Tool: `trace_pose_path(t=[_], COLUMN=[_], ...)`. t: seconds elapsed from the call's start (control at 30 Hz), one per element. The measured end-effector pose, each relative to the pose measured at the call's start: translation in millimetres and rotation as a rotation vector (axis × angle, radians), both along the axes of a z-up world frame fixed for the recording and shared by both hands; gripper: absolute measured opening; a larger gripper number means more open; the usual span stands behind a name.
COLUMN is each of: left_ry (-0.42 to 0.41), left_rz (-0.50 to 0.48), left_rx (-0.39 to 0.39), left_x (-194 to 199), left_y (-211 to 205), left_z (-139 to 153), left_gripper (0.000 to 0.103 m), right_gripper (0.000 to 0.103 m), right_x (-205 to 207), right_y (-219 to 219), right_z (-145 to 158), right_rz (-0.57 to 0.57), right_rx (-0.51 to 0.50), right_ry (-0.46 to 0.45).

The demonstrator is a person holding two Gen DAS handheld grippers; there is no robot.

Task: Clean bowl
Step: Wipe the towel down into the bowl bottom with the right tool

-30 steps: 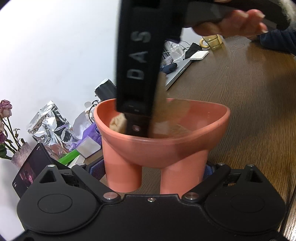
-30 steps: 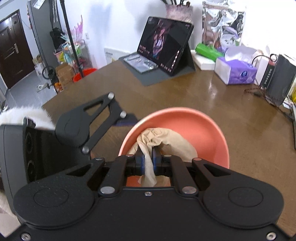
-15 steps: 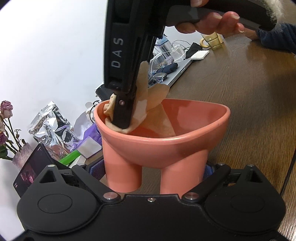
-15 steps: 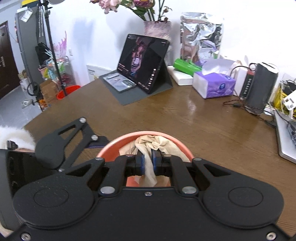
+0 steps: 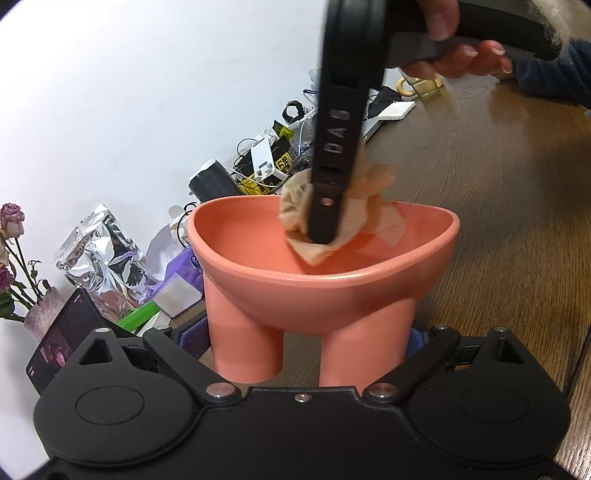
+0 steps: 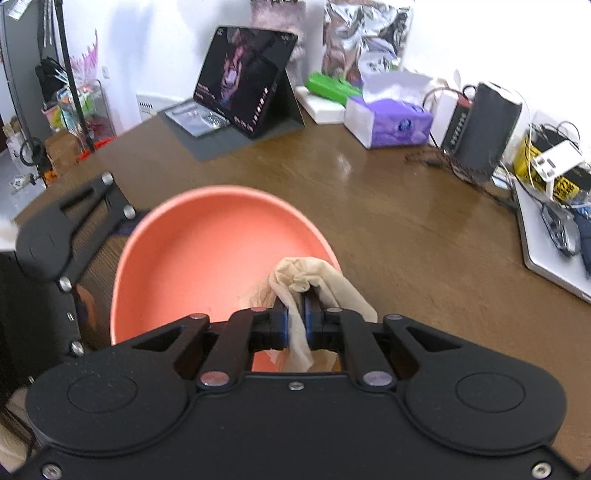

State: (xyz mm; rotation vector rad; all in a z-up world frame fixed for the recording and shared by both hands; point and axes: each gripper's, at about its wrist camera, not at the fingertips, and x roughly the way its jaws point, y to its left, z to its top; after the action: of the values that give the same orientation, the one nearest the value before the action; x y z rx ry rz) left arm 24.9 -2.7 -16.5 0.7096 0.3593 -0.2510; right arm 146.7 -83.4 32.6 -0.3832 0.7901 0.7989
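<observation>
A salmon-pink bowl (image 5: pixel 325 291) on two stubby legs stands on the wooden table. My left gripper (image 5: pixel 303 332) is shut on it, one blue pad pressed on the outer side of each leg. The right gripper (image 6: pixel 295 314) is shut on a crumpled beige cloth (image 6: pixel 314 277) and reaches down into the bowl (image 6: pixel 203 251) near its rim. In the left wrist view the right gripper (image 5: pixel 325 225) comes from above, and the cloth (image 5: pixel 295 199) bunches around its tip against the bowl's inner wall. A hand (image 5: pixel 454 59) holds that gripper's handle.
Along the wall stand a tablet (image 6: pixel 247 85) on its stand, a purple tissue box (image 6: pixel 391 122), a foil bag (image 6: pixel 354 33), a green pack (image 6: pixel 328 86) and a black speaker (image 6: pixel 484 133). A laptop (image 6: pixel 554 251) and tangled cables lie at the right. A mug (image 5: pixel 417 85) sits far back.
The right gripper with the cloth has swept from the bowl's bottom up to its left rim, then across toward the middle and far side. The bowl and left gripper stayed put.
</observation>
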Motion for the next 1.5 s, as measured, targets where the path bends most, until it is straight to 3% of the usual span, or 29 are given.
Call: trace_pose_path(t=[0.67,1.07,1.5], left_ry=[-0.005,-0.006,-0.007], left_rz=[-0.002,0.0,-0.002], left_rx=[0.001,0.002,0.003], left_x=[-14.1,-14.9,-21.3], left_y=[-1.5,-3.1,-6.7], left_z=[-3.6,-3.6,-4.6], left_gripper=[0.095,0.095,0.095], right_gripper=[0.009,0.009,0.008], right_x=[-28.2,-30.7,-24.1], right_y=[4.8,9.0,22.1], right_z=[-13.0,-3.8,11.4], right_rz=[0.123,0.152,0.136], right_rx=[-0.114,-0.024,0.152], right_ry=[0.1,0.195,0.168])
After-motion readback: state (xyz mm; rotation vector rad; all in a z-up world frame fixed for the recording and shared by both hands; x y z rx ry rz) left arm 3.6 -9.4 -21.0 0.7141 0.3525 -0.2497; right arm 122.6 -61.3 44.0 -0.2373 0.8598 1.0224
